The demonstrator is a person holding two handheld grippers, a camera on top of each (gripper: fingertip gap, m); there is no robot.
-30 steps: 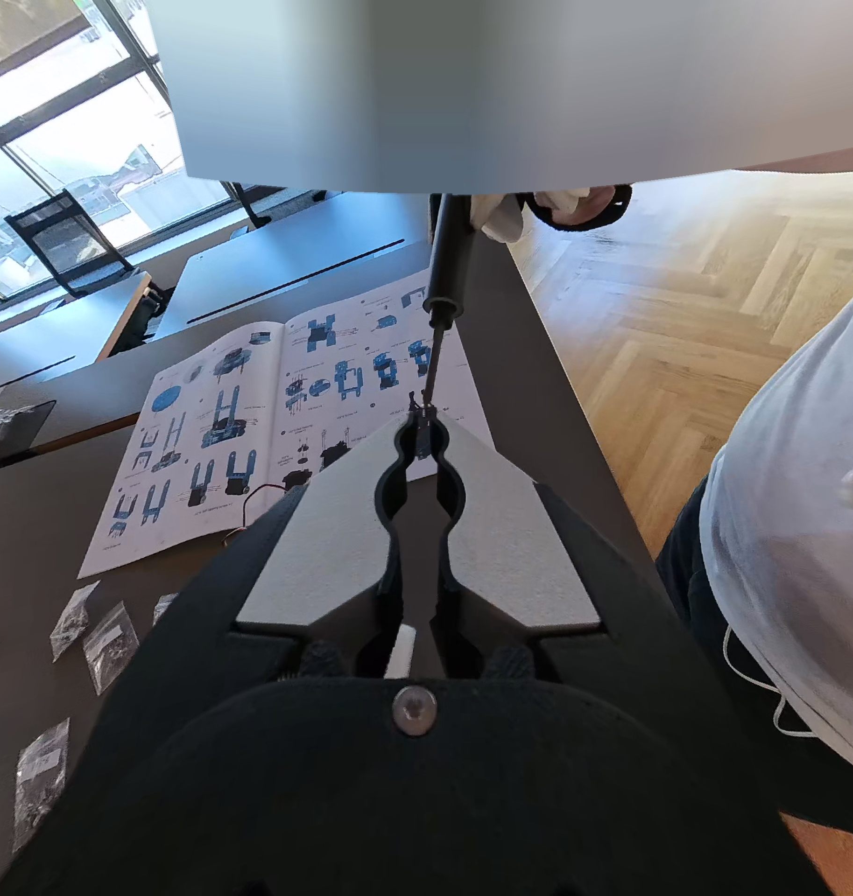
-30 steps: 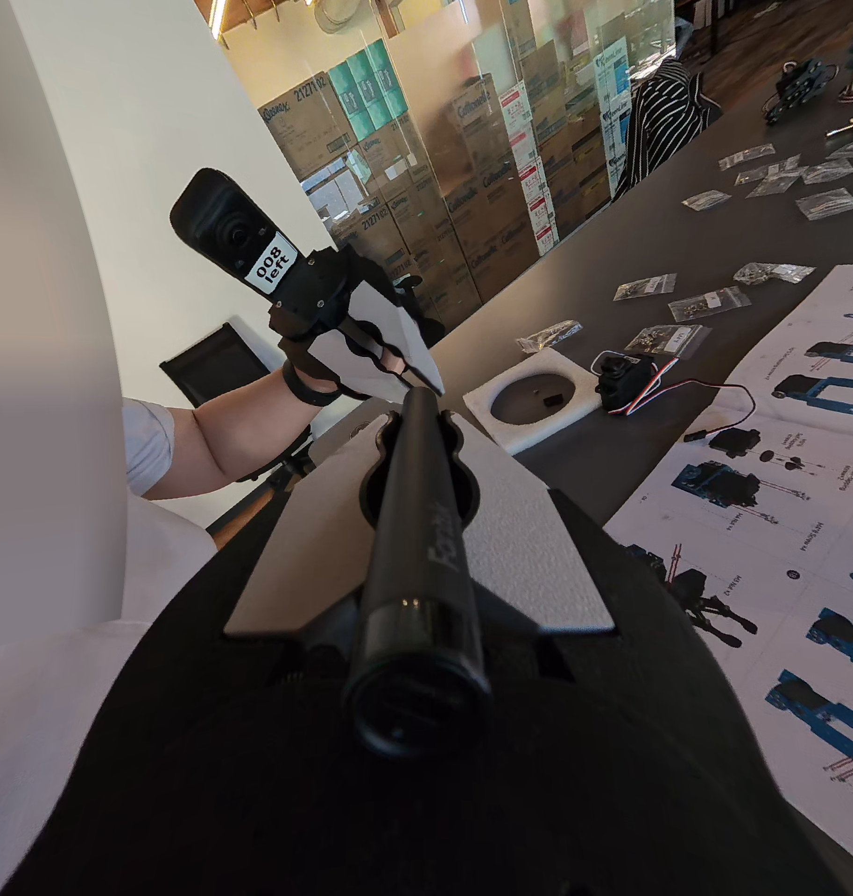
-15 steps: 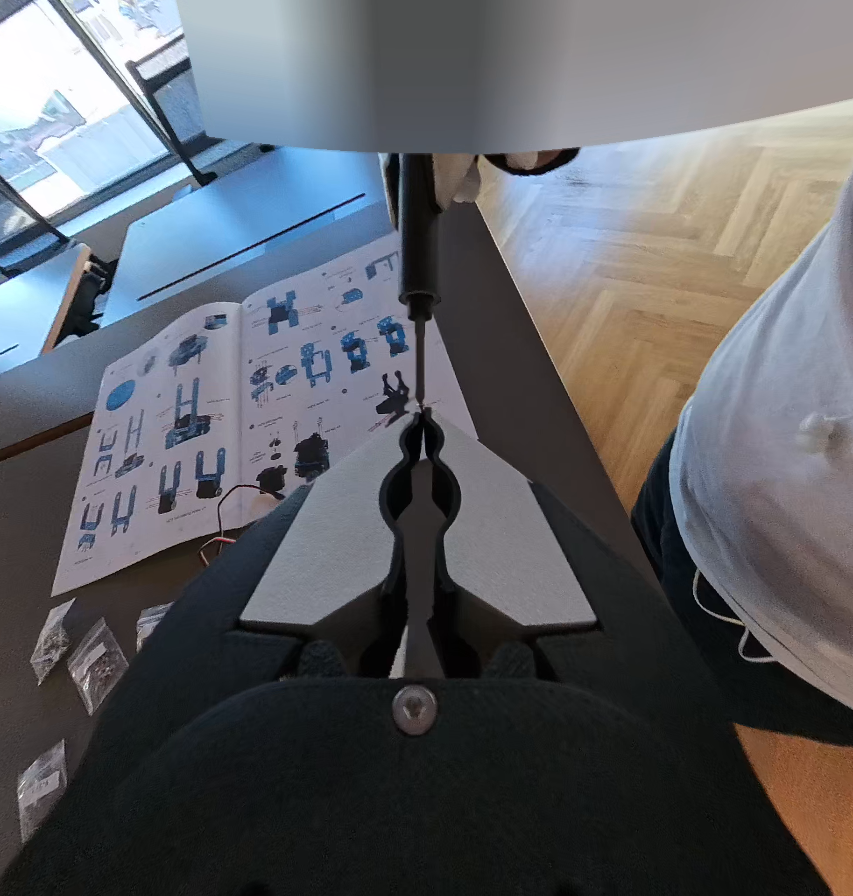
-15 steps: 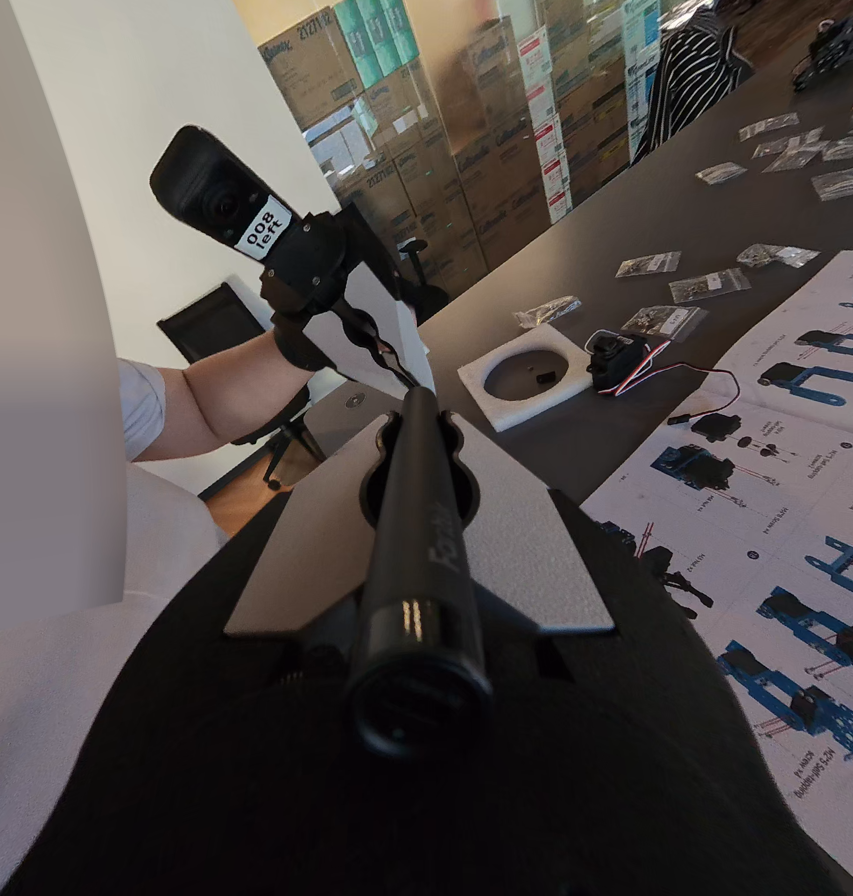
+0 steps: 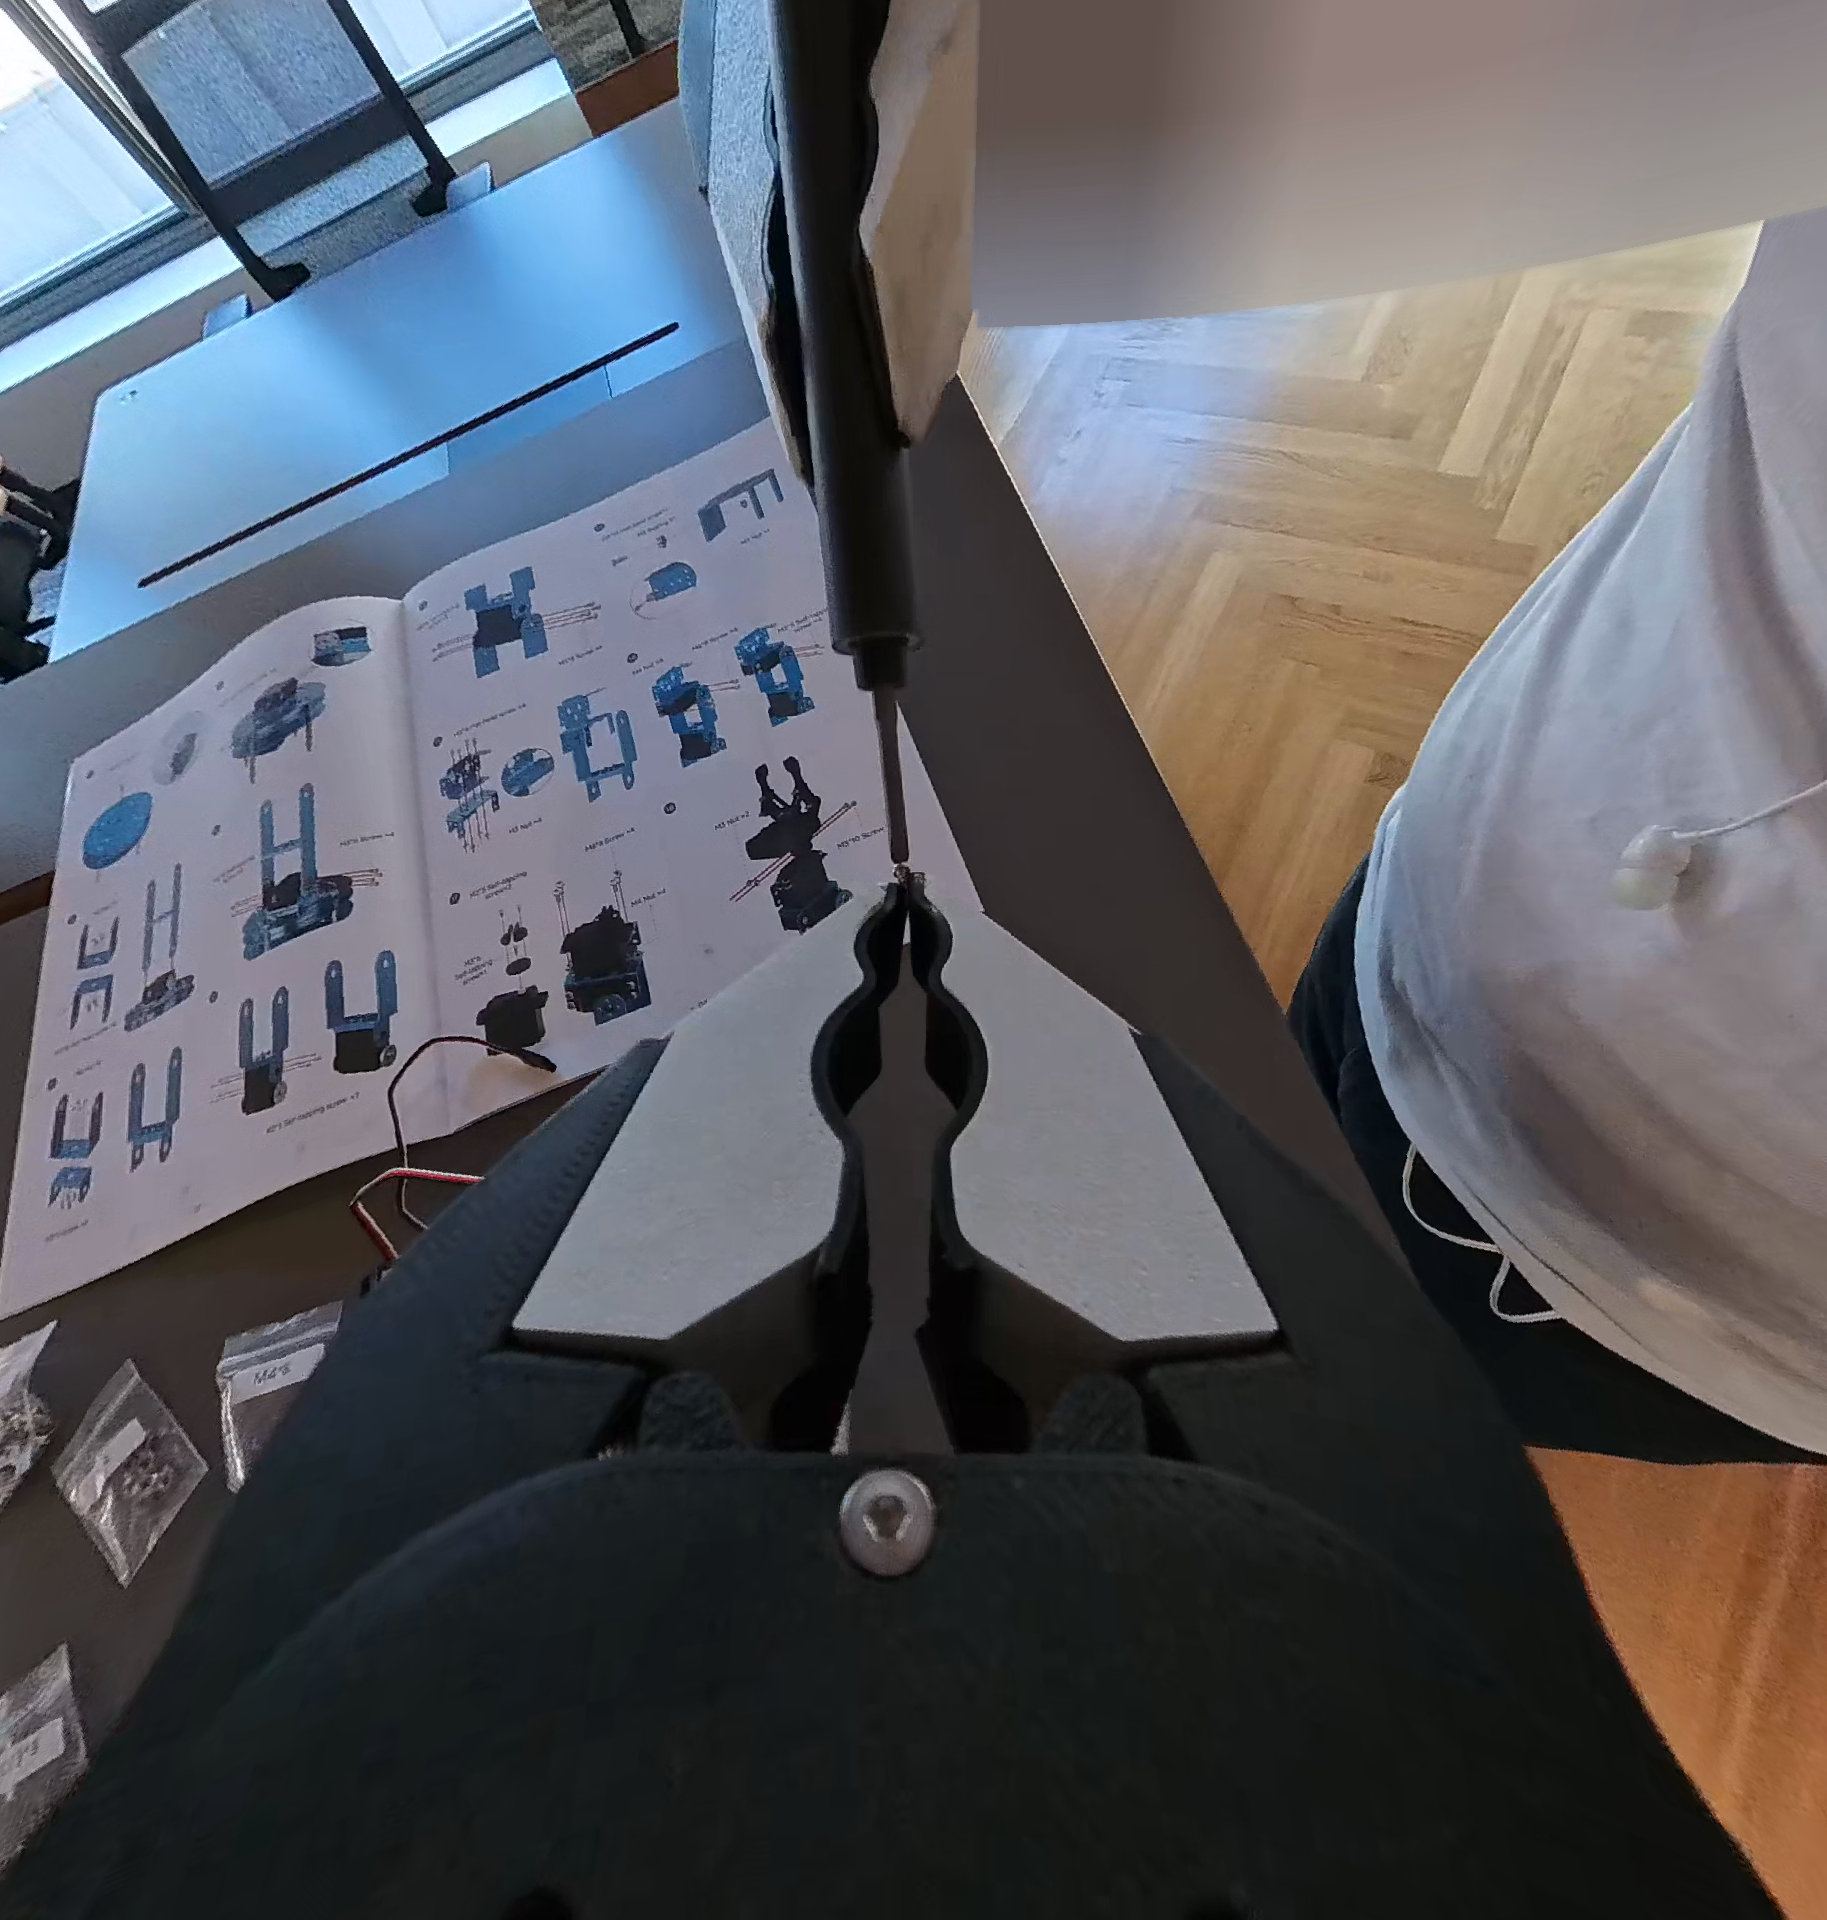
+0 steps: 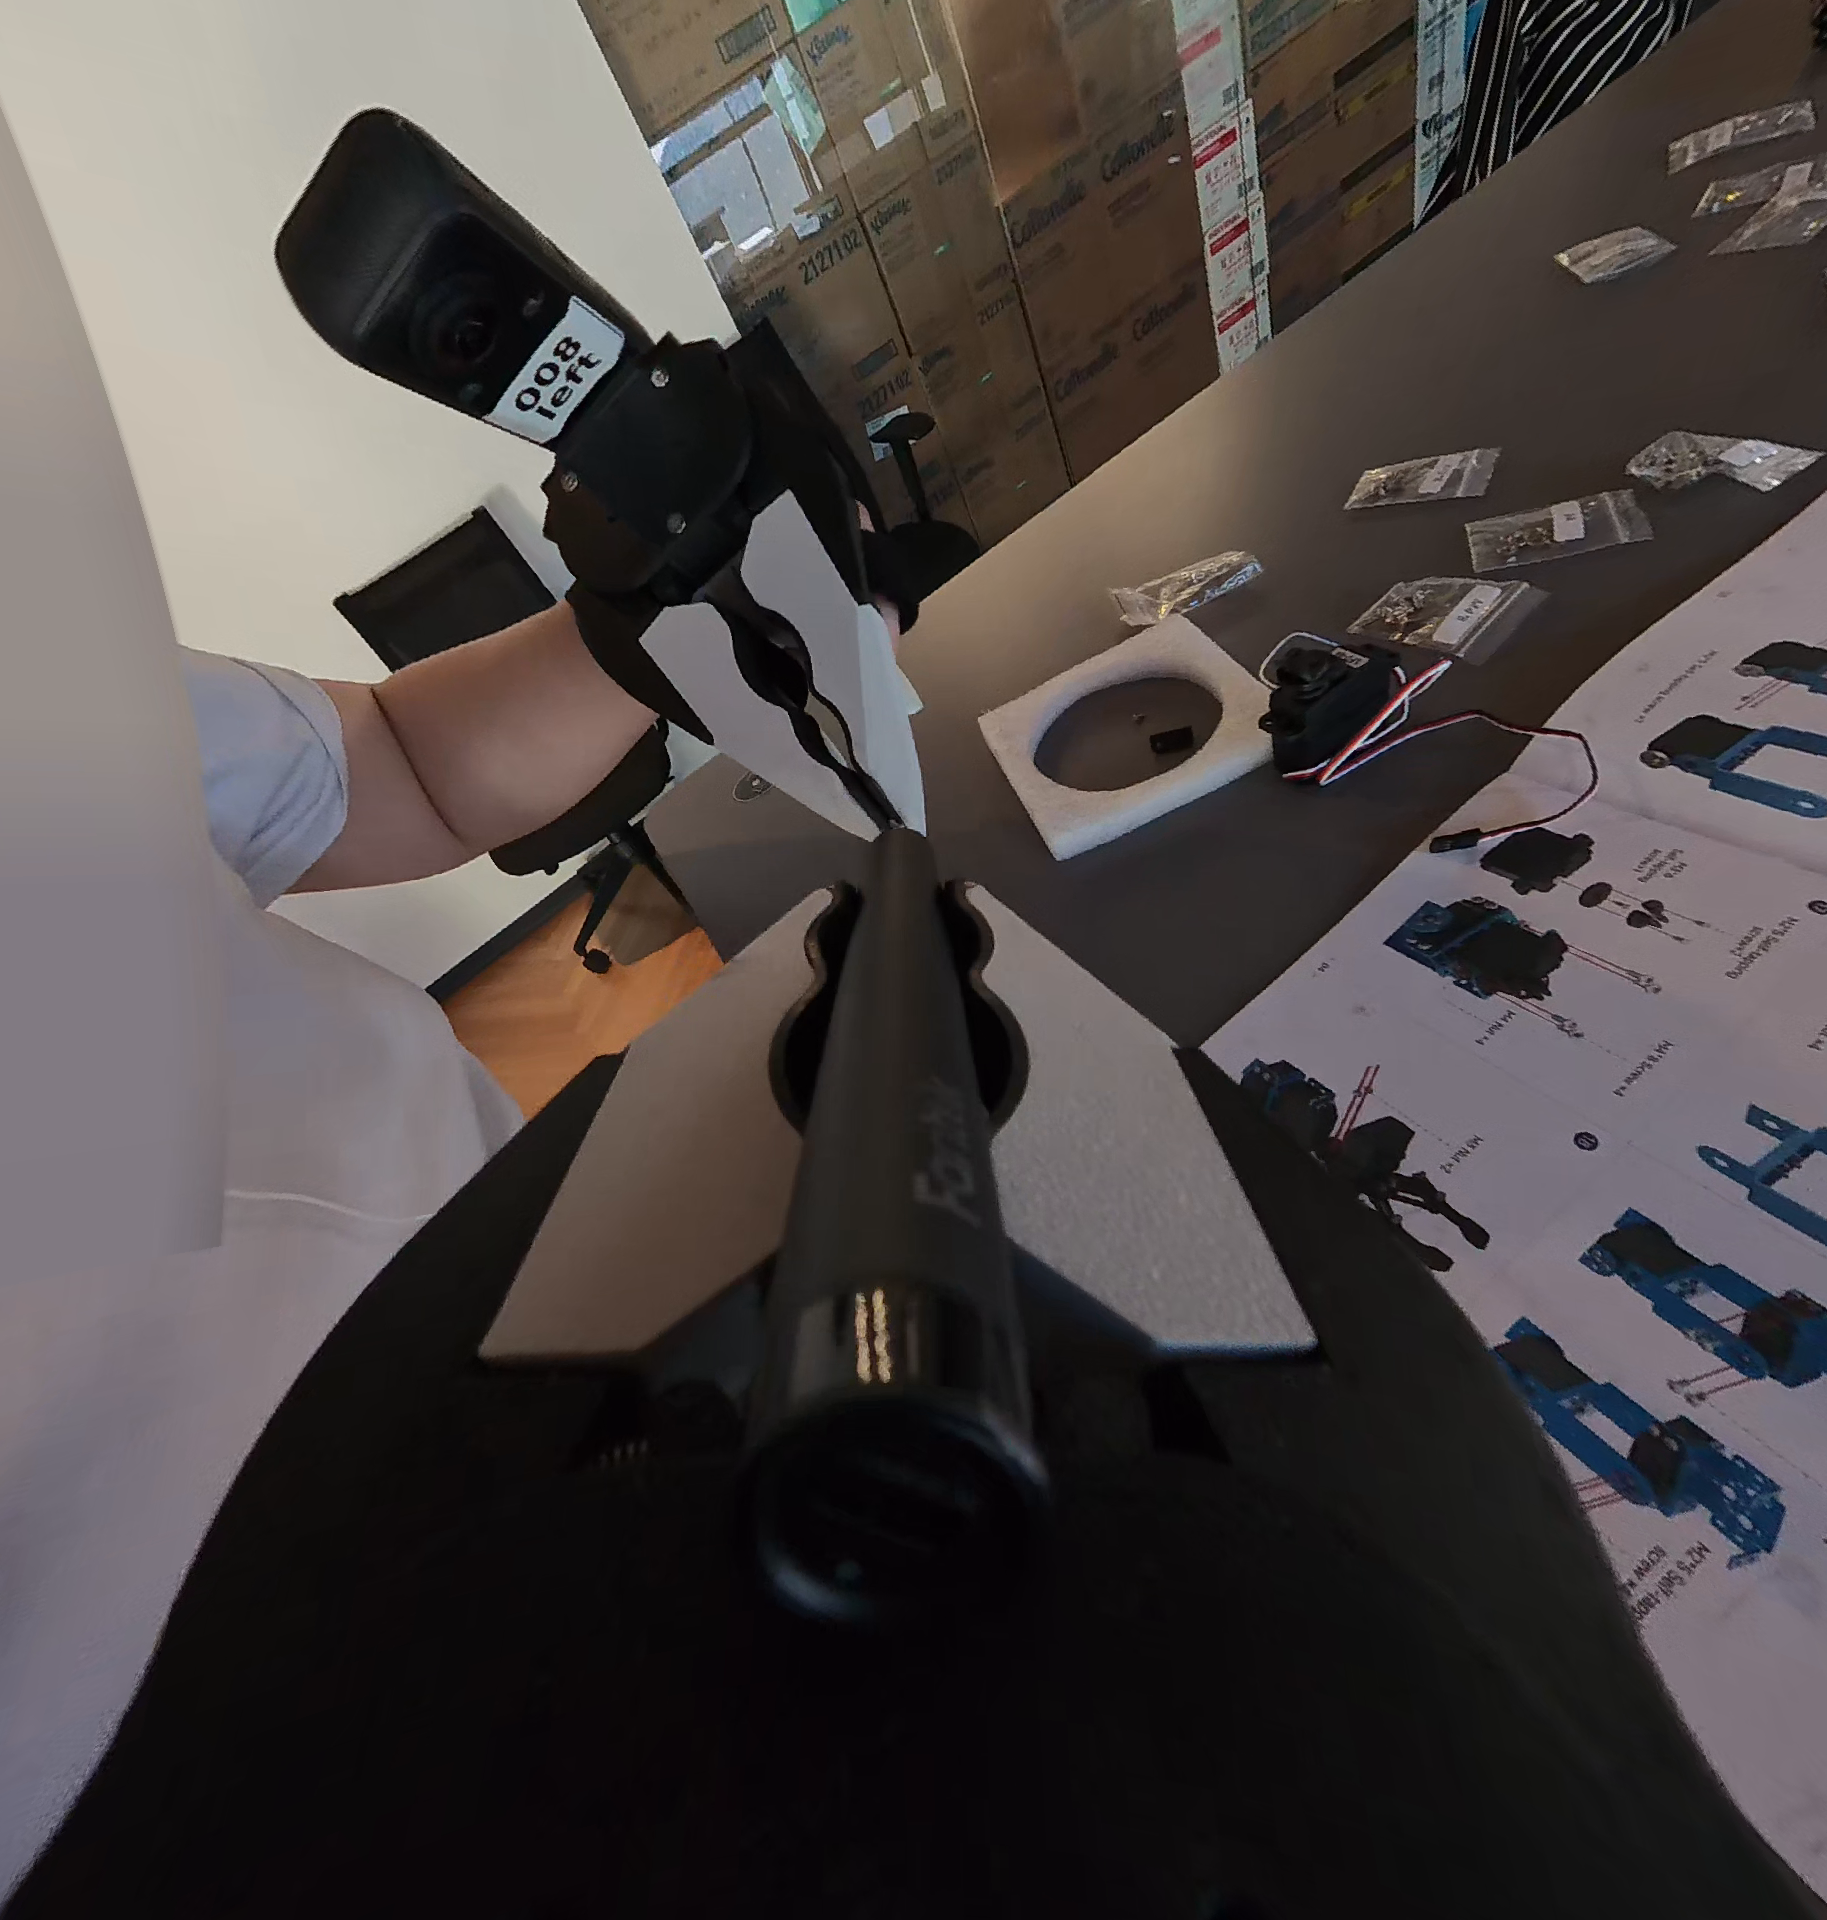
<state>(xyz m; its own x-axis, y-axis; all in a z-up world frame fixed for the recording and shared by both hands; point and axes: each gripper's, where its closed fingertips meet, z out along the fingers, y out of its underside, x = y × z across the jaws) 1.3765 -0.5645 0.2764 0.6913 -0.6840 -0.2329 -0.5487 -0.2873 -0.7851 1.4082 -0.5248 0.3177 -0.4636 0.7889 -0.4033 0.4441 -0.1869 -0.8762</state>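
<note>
My left gripper [image 5: 904, 902] is shut, pinching a tiny metal screw [image 5: 907, 879] at its fingertips, held above the dark table's right edge. My right gripper [image 6: 898, 896] is shut on a black screwdriver [image 6: 914, 1132] that points forward along its fingers. In the left wrist view the screwdriver [image 5: 852, 468] comes down from above, and its thin bit touches the screw. In the right wrist view the left gripper [image 6: 881, 814] hangs just past the screwdriver's tip, with a bare forearm behind it.
An open instruction booklet [image 5: 369, 883] lies on the dark table [image 6: 1356, 343]. A black servo with red-white wires [image 6: 1324, 707], a white foam square with a round hole [image 6: 1070, 821] and several small bags of screws [image 5: 130, 1465] lie around. Wooden floor [image 5: 1356, 499] and my white shirt are at right. The tips of one gripper are about 7 centimeters away from the tips of the other.
Both grippers have drawn closer together and tilted. The screwdriver now looms larger and steeper over the left gripper, its bit still at the left fingertips. Both stay shut.
</note>
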